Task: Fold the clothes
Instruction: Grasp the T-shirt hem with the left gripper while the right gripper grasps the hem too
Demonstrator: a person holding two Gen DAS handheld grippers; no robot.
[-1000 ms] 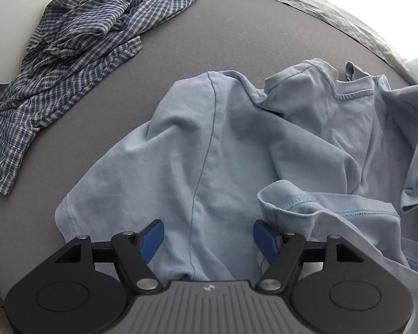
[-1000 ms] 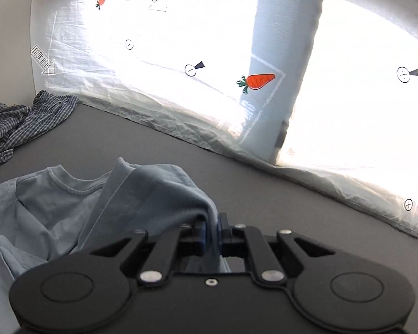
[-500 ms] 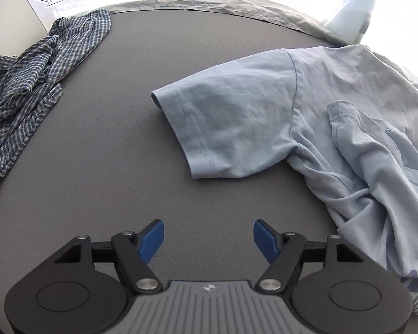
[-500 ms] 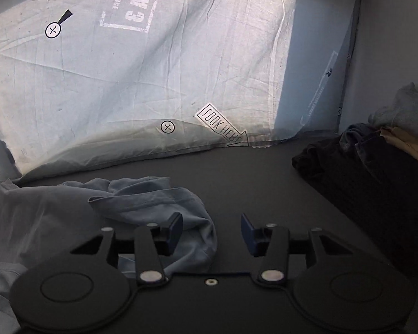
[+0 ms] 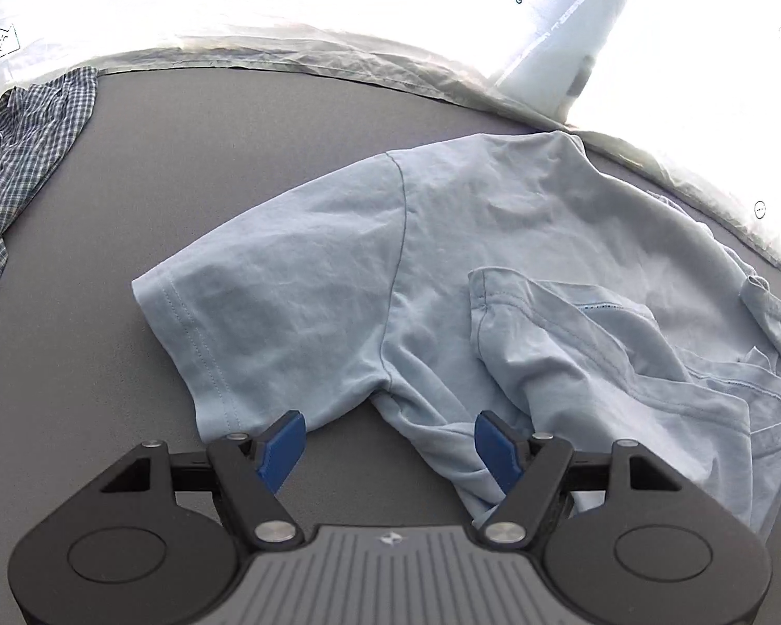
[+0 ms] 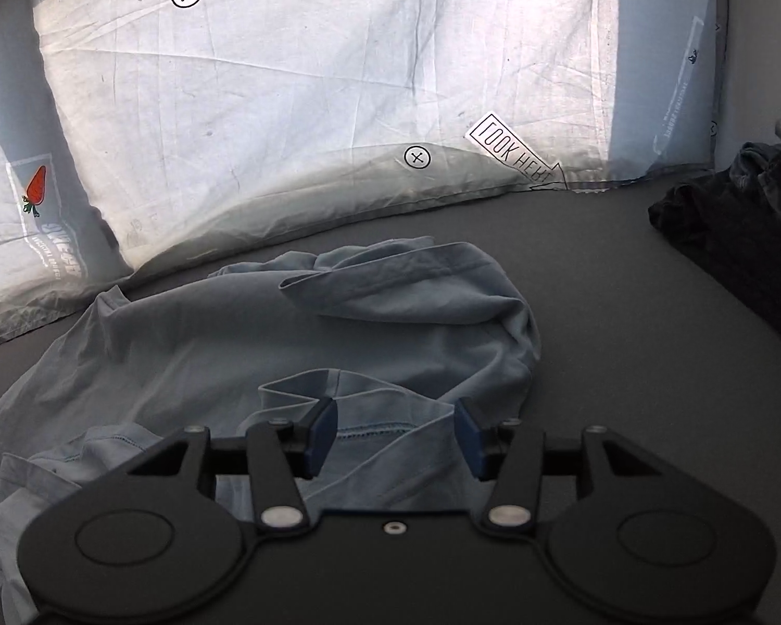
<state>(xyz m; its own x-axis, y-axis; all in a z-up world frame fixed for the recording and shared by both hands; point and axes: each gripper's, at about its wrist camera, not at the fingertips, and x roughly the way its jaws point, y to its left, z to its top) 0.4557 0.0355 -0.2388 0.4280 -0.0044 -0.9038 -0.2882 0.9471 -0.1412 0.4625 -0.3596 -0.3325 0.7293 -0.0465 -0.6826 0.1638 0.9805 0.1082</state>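
A light blue T-shirt [image 5: 442, 271] lies crumpled on the dark grey table [image 5: 182, 156], one sleeve spread out to the left, its body bunched to the right. My left gripper [image 5: 389, 448] is open and empty, just in front of the sleeve's underarm, its blue pads at the cloth's edge. In the right wrist view the same T-shirt [image 6: 234, 344] lies rumpled. My right gripper [image 6: 393, 435] is open and hovers over a folded hem at its near edge, holding nothing.
A blue checked shirt [image 5: 21, 156] lies heaped at the table's far left. Dark clothes [image 6: 744, 239] are piled at the far right. A white printed sheet [image 6: 338, 94] with carrot and arrow marks hangs behind the table.
My right gripper opened and let go of the blue T-shirt, which now lies on the table. Both grippers have since moved closer to the shirt; the left stays open.
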